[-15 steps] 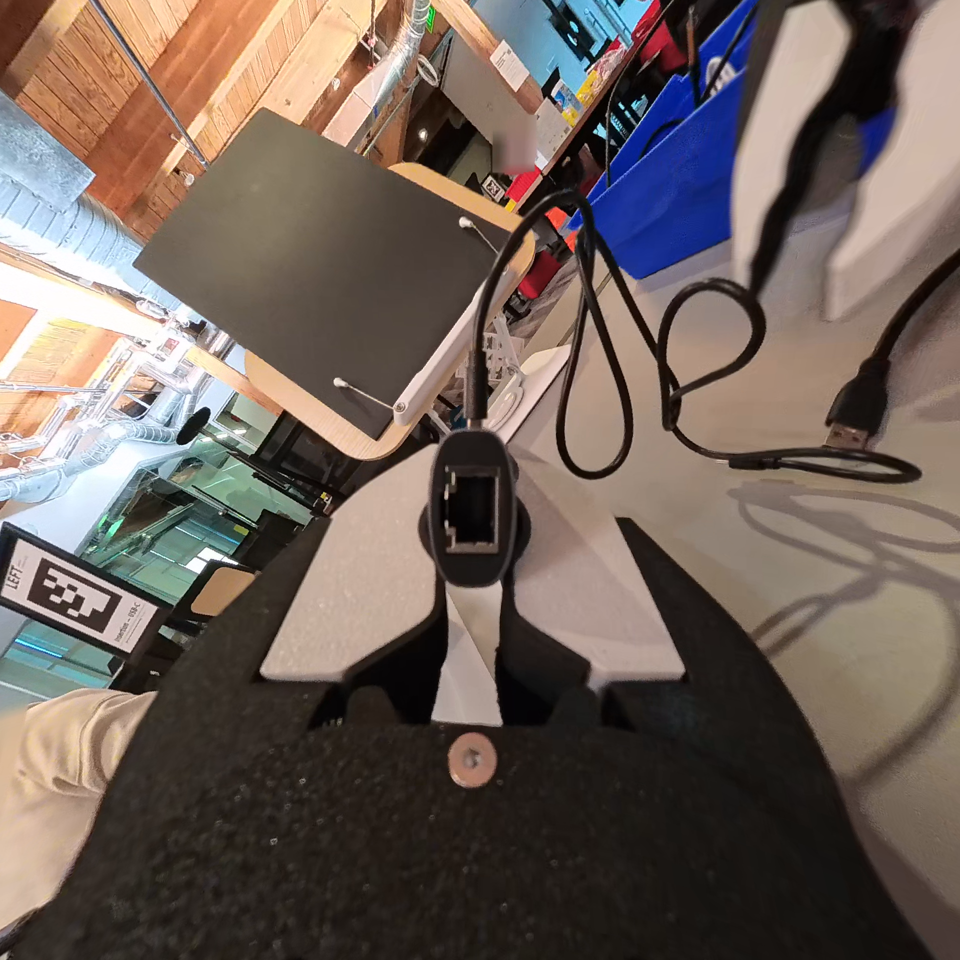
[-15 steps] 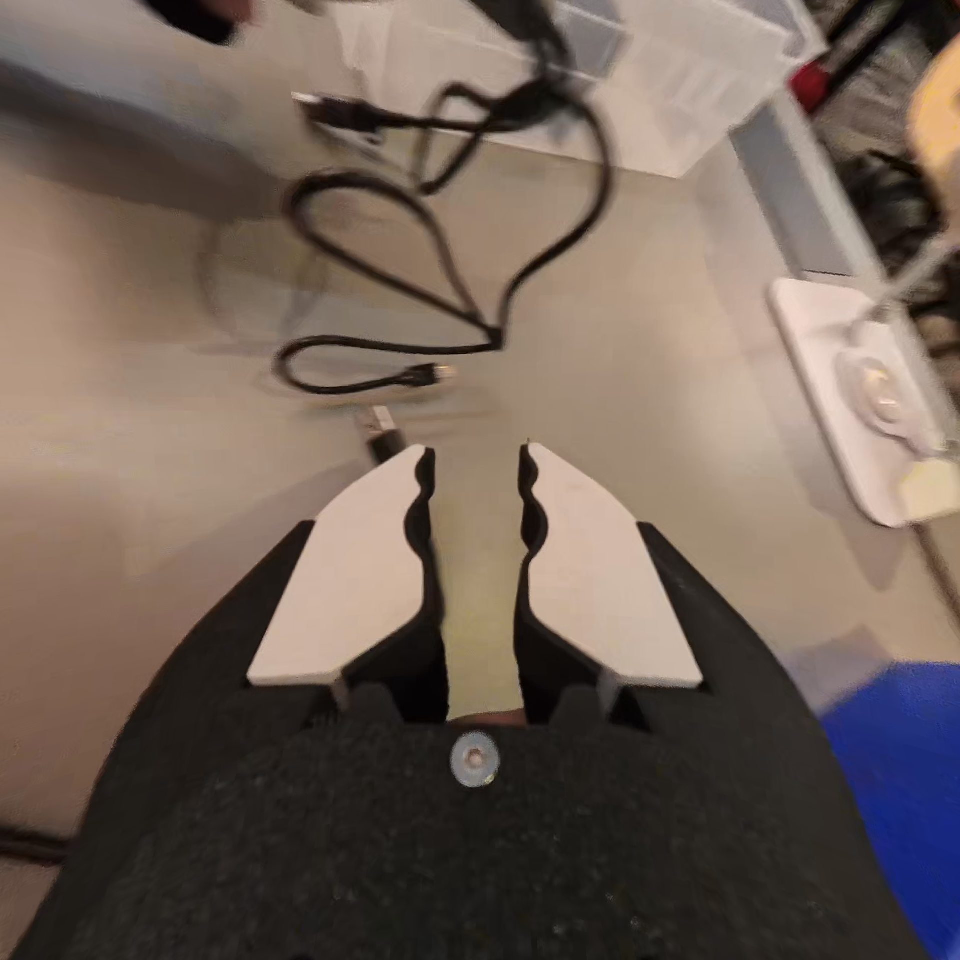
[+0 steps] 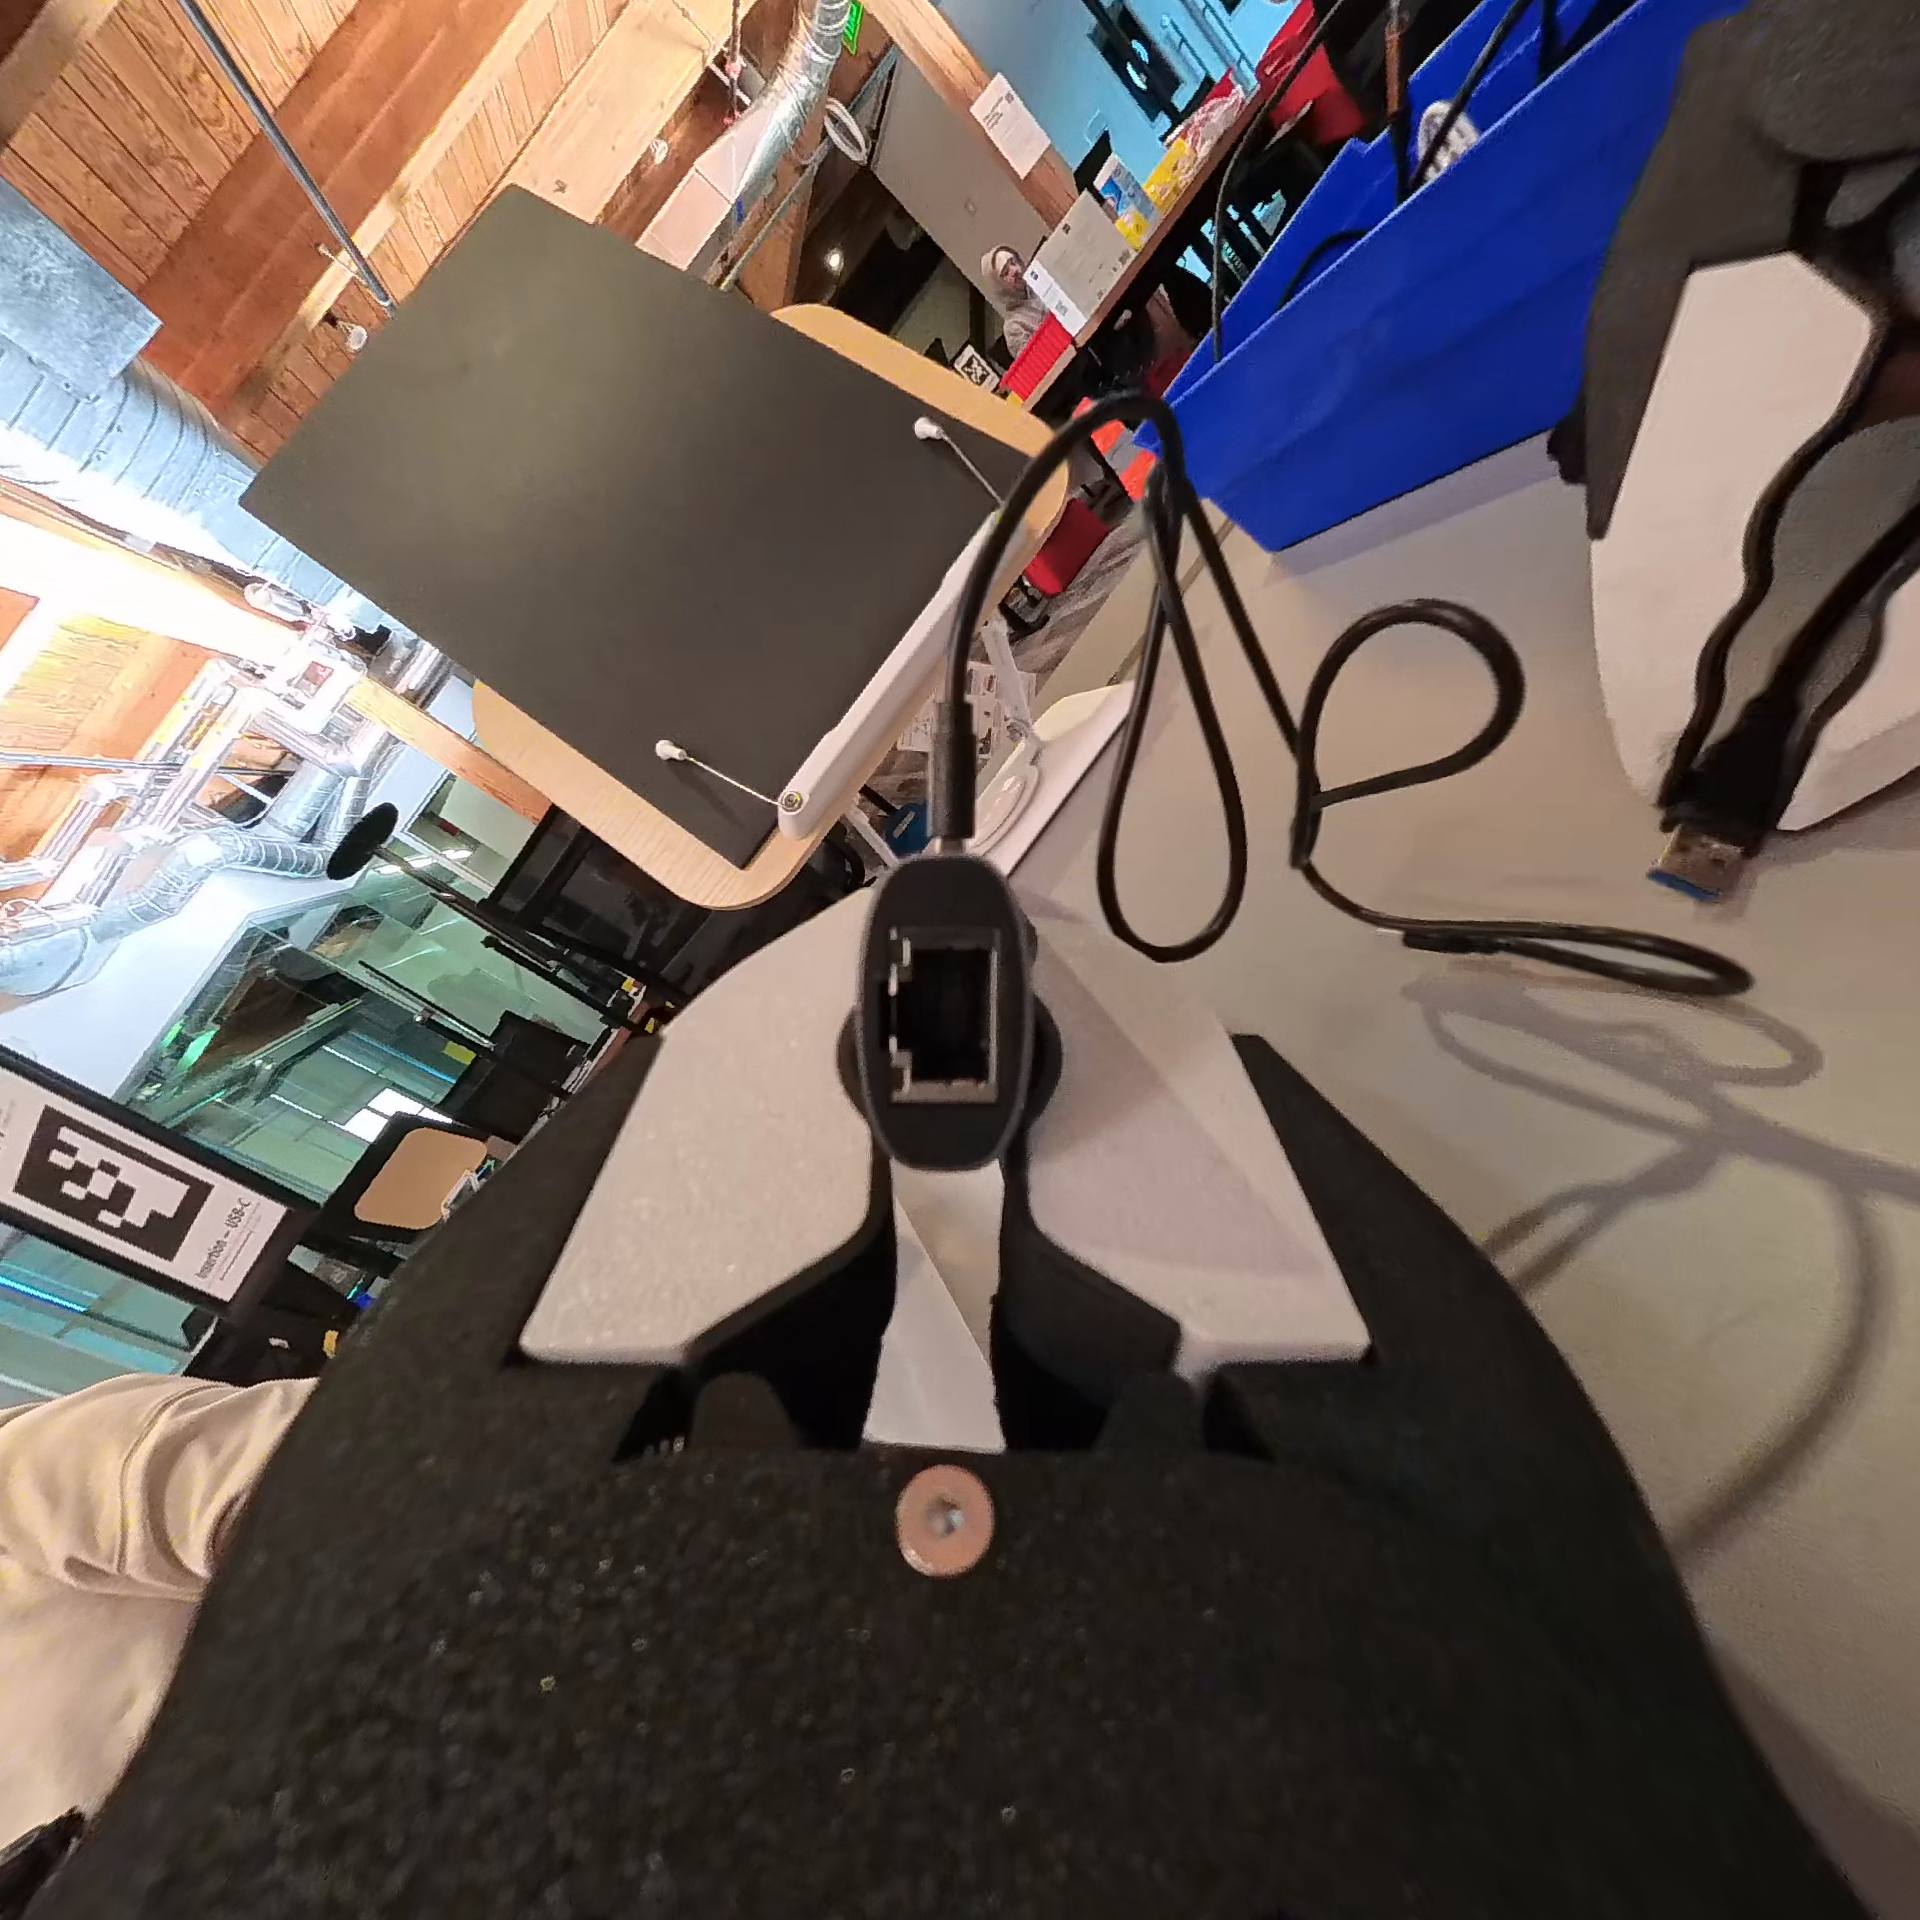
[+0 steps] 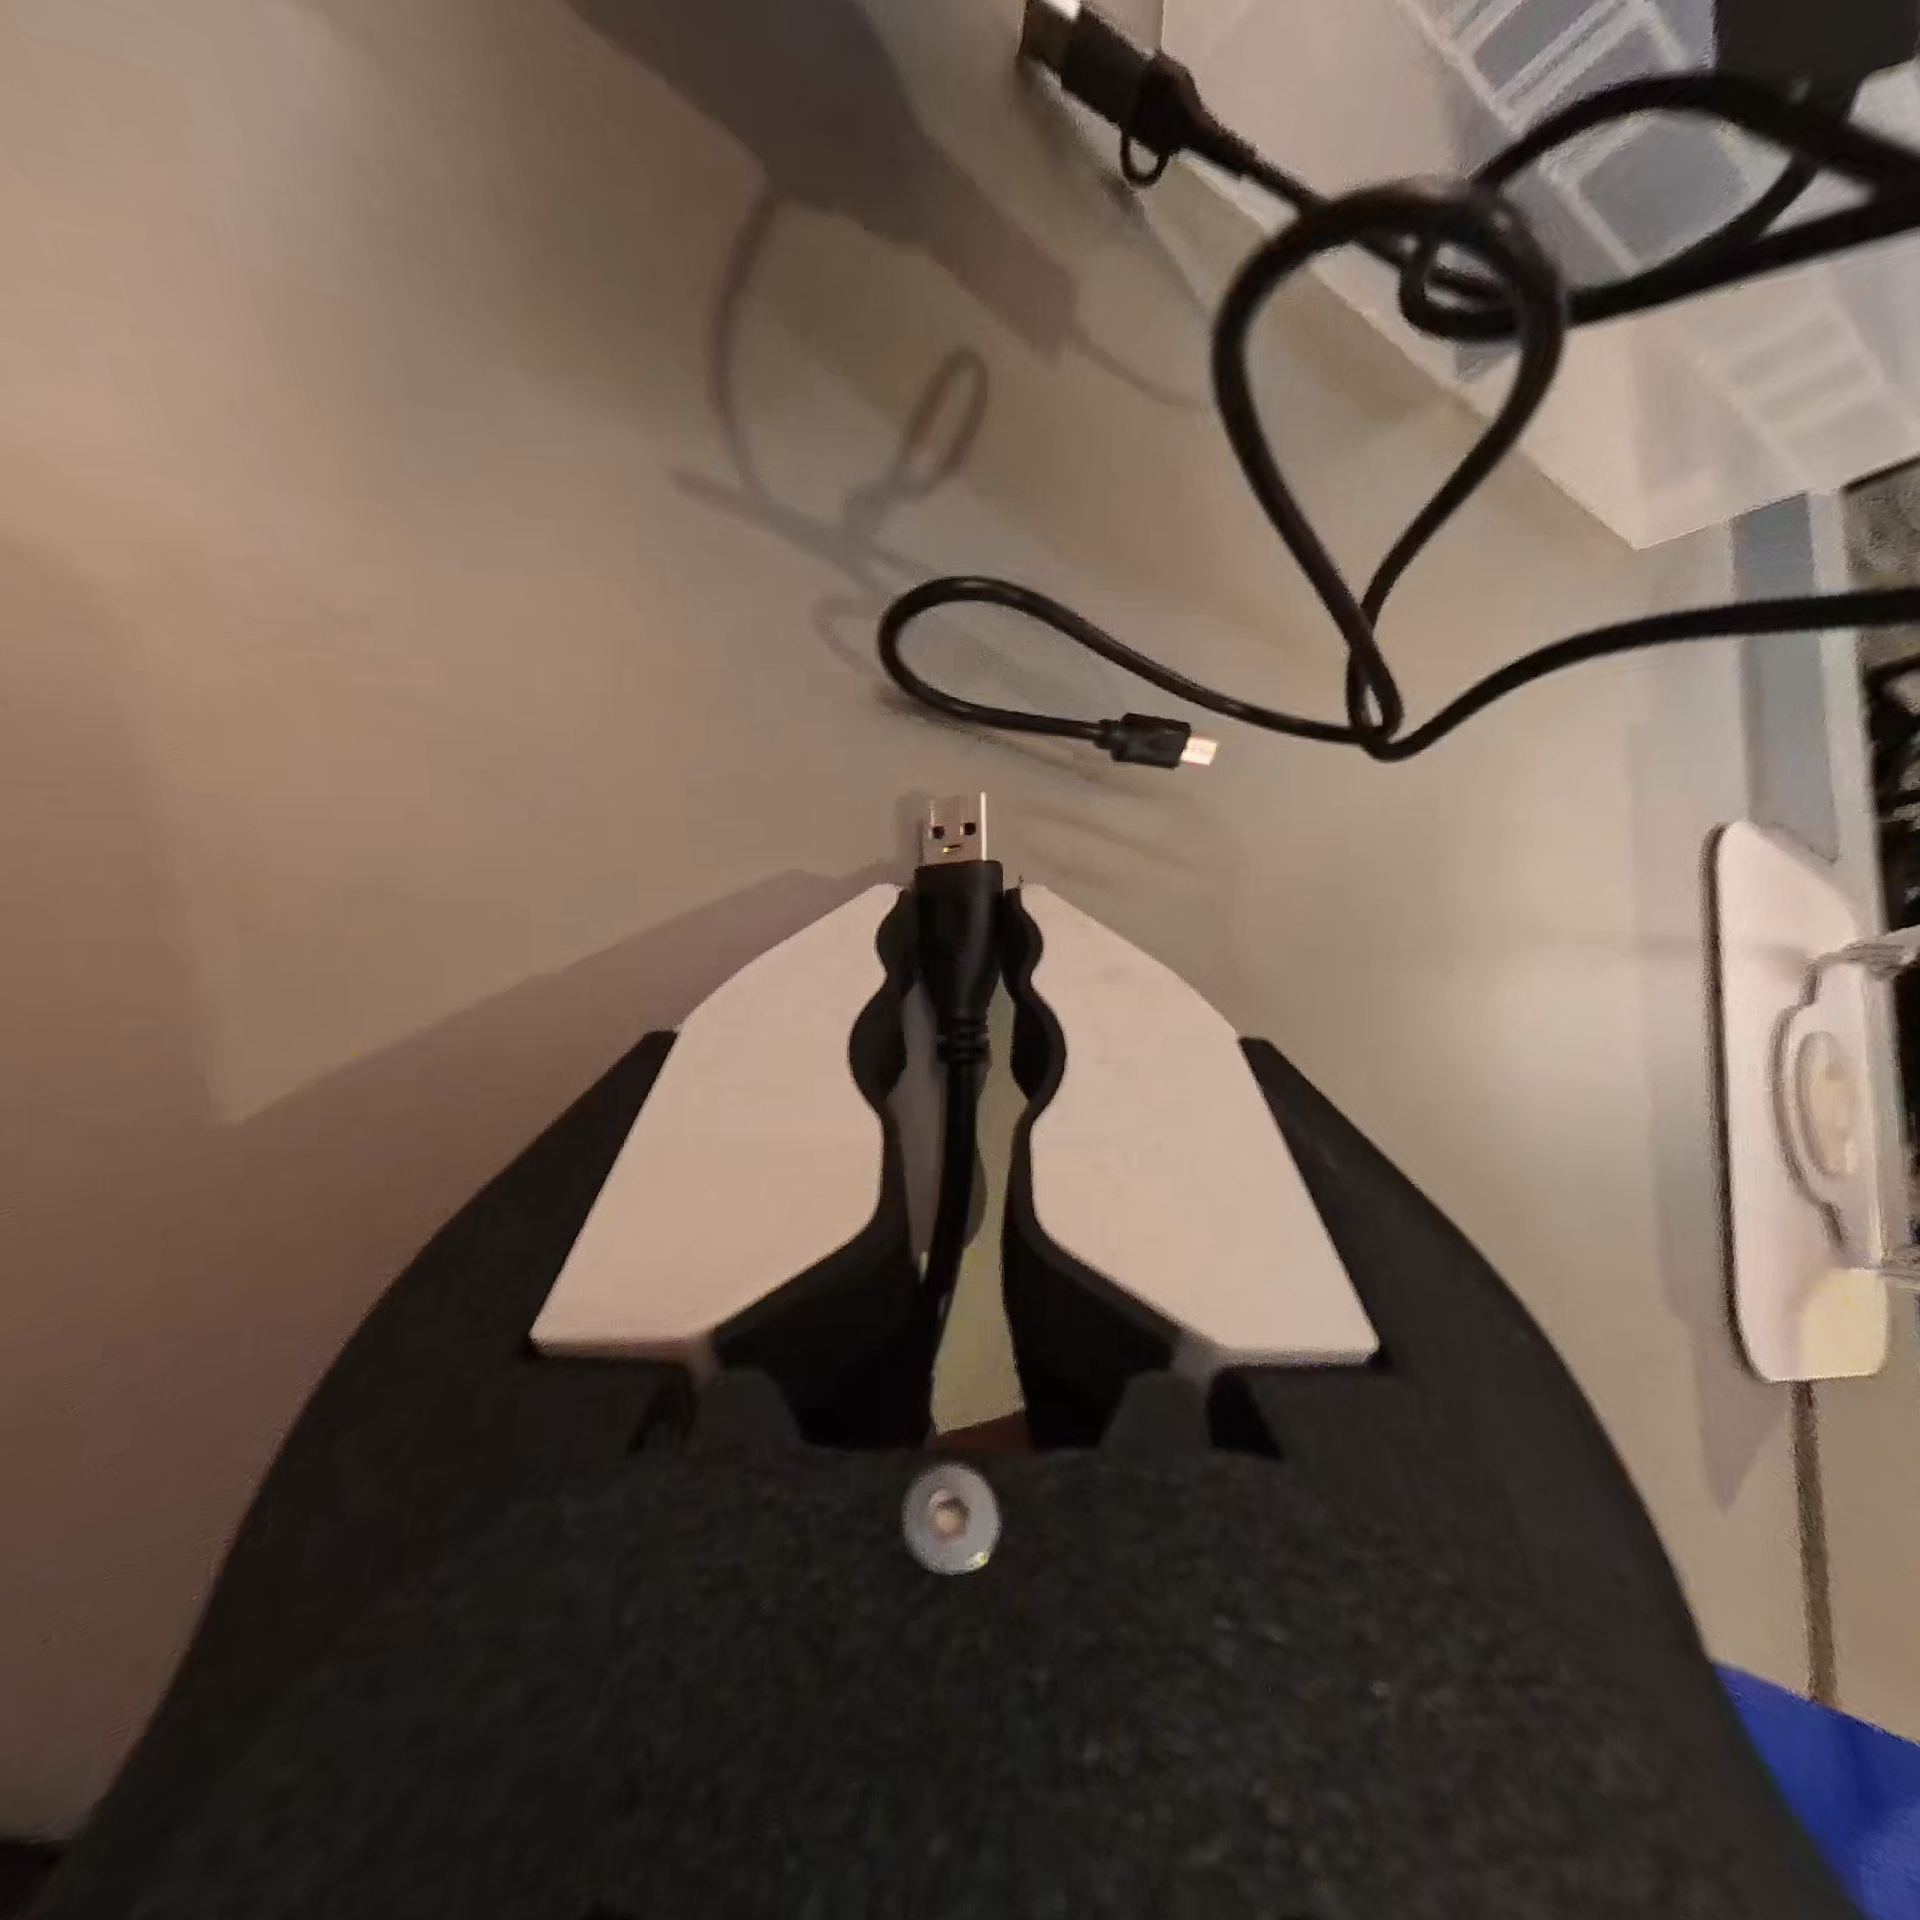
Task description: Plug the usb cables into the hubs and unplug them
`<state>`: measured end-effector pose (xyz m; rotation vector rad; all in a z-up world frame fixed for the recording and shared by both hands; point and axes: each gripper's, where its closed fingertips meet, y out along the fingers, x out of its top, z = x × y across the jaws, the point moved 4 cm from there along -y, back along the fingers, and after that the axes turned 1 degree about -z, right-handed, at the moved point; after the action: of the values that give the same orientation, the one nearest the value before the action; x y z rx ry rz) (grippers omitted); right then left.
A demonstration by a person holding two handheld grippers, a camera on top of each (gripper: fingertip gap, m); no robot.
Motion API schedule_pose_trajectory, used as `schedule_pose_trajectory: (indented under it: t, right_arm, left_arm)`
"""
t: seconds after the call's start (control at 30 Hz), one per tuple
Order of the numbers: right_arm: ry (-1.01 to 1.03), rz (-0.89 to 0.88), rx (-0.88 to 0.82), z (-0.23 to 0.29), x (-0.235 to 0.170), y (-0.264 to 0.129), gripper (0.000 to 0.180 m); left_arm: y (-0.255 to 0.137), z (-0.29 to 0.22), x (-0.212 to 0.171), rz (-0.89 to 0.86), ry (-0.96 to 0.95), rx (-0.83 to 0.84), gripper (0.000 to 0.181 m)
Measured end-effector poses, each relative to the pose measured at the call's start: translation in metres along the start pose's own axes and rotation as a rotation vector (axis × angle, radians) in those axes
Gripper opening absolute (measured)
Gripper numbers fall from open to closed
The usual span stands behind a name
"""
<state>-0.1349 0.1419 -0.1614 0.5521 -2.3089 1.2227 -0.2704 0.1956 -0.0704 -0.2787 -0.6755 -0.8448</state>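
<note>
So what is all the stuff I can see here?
hub: one, dark grey, clamped in the left claw, network socket facing the camera
USB plug: one, silver and black, sticking out of the right claw
small plug: one, black, cable's loose end on the table
table: one, grey-beige
bin: one, blue, on the table's far side
board: one, black, beyond the table
left claw: white fingers, shut
right claw: white fingers, shut
</note>
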Motion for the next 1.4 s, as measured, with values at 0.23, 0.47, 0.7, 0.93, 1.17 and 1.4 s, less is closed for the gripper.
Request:
schedule_pose_trajectory:
  t: [0.23, 0.47, 0.7, 0.93, 1.17, 1.4]
  right_arm:
    - [0.196, 0.028, 0.053, -0.007, -0.005, -0.004, 0.014]
    - [0.493, -0.174, 0.101, -0.037, 0.021, -0.059, 0.007]
    - [0.6, 0.0, 0.101, -0.027, -0.006, -0.028, 0.008]
    - [0.573, 0.073, -0.089, -0.033, -0.024, -0.057, 0.025]
    - [0.565, 0.147, -0.046, -0.002, -0.048, -0.051, 0.023]
    - [0.7, 0.146, 0.051, 0.003, -0.05, -0.05, 0.004]
  left_arm:
    - [-0.001, -0.001, 0.002, 0.0, 0.011, -0.004, 0.017]
    - [0.0, -0.008, 0.004, -0.003, 0.064, -0.025, 0.017]
    - [0.003, -0.014, 0.006, -0.004, 0.067, -0.046, 0.017]
    - [0.001, -0.015, 0.005, -0.001, 0.083, -0.049, 0.017]
    - [0.005, -0.019, 0.003, -0.005, 0.064, -0.069, 0.017]
    - [0.005, -0.022, 0.008, -0.029, 0.083, -0.078, 0.017]
